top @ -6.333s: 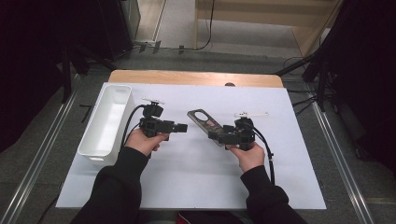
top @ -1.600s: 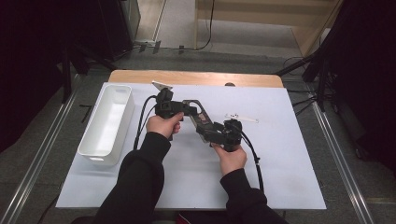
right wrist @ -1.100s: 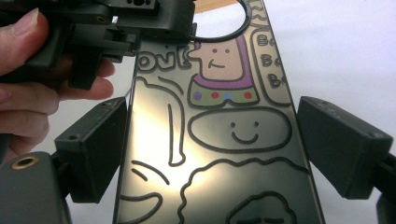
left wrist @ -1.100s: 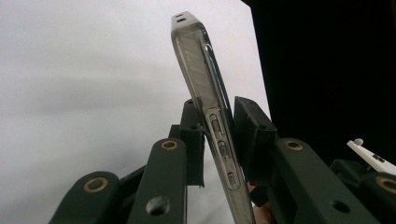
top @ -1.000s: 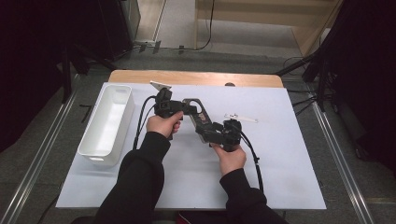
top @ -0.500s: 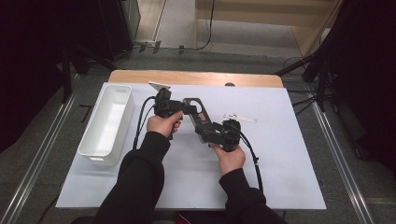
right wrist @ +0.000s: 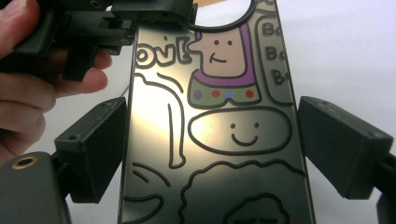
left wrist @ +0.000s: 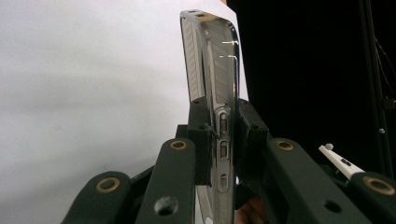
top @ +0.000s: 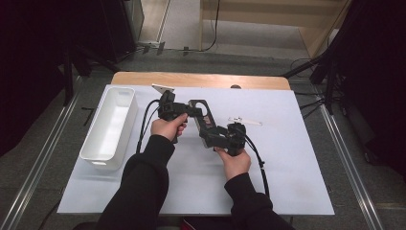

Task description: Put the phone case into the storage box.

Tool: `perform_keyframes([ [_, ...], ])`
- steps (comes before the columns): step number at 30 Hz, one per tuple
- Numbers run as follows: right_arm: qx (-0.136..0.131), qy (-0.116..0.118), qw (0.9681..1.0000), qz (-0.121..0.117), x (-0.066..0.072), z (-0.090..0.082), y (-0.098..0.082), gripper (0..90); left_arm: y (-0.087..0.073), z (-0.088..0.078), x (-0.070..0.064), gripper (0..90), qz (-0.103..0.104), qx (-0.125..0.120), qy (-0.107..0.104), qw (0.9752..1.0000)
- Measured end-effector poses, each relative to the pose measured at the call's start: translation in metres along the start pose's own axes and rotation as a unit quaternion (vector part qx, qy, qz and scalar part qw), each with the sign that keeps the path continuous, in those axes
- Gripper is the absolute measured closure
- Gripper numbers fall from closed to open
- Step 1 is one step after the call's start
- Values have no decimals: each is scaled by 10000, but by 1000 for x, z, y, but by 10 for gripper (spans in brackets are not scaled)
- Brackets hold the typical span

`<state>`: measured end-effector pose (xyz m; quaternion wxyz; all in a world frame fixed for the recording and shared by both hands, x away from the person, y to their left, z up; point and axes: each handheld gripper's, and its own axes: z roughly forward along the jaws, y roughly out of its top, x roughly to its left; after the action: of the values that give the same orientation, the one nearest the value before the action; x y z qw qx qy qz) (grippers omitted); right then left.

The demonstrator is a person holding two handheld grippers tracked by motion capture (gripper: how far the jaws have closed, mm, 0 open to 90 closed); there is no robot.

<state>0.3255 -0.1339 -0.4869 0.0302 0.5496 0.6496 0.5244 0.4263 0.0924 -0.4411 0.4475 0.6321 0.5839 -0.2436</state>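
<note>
I held the phone case above the desk, at its 12 o'clock half. Left gripper had just clenched its thin edge; right gripper clasped its width. It seemed light, flexible and glossy-slick, so I'd grip the rims.

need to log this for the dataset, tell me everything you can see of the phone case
The phone case is a glossy, see-through shell with cartoon doodles and a camera cutout at the top. It is held above the white table sheet, tilted. The left gripper pinches its thin side edge by the button slots; the right gripper spans its width, jaws at both long edges.
</note>
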Motion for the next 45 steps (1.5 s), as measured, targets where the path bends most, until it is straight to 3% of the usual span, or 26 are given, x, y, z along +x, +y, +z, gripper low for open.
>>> perform_keyframes([
  [23,111,92,9999,-19,-1,2,2,105,0,-1,-1,798,24,-6,-90,10000],
  [45,85,5,9997,-237,3,-3,7,104,0,-4,-7,799,204,-20,-197,9996],
])
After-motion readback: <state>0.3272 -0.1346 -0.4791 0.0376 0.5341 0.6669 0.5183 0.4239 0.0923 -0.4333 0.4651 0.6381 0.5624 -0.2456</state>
